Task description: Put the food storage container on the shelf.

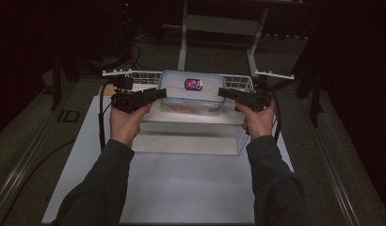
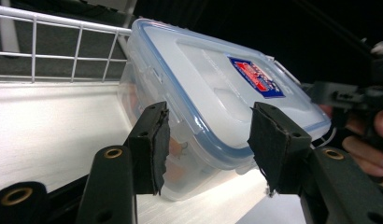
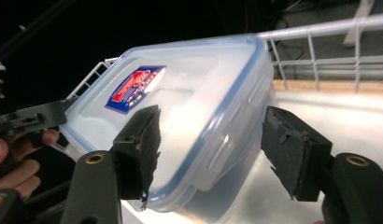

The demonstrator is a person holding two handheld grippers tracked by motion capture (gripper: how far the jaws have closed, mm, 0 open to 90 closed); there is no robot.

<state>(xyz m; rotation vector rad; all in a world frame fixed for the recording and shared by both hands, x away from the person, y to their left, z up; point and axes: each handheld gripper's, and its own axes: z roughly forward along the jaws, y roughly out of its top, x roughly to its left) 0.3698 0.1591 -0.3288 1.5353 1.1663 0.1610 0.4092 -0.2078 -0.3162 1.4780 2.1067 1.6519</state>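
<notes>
The lidded container [image 2: 213, 107] sits in the wire basket [image 1: 238, 83], an end between each gripper's 2 spread, unclenched jaws. The left gripper [image 2: 208, 144] and right gripper [image 3: 210, 149] seemingly straddle corners, so closing could skid off the rim, tipping it.

A dim lab or test room is suggested. A white table [image 1: 181, 188] is set on grey carpet [image 1: 21, 141], with cables [image 1: 130, 52] and a metal frame [image 1: 219, 28] seen behind.
</notes>
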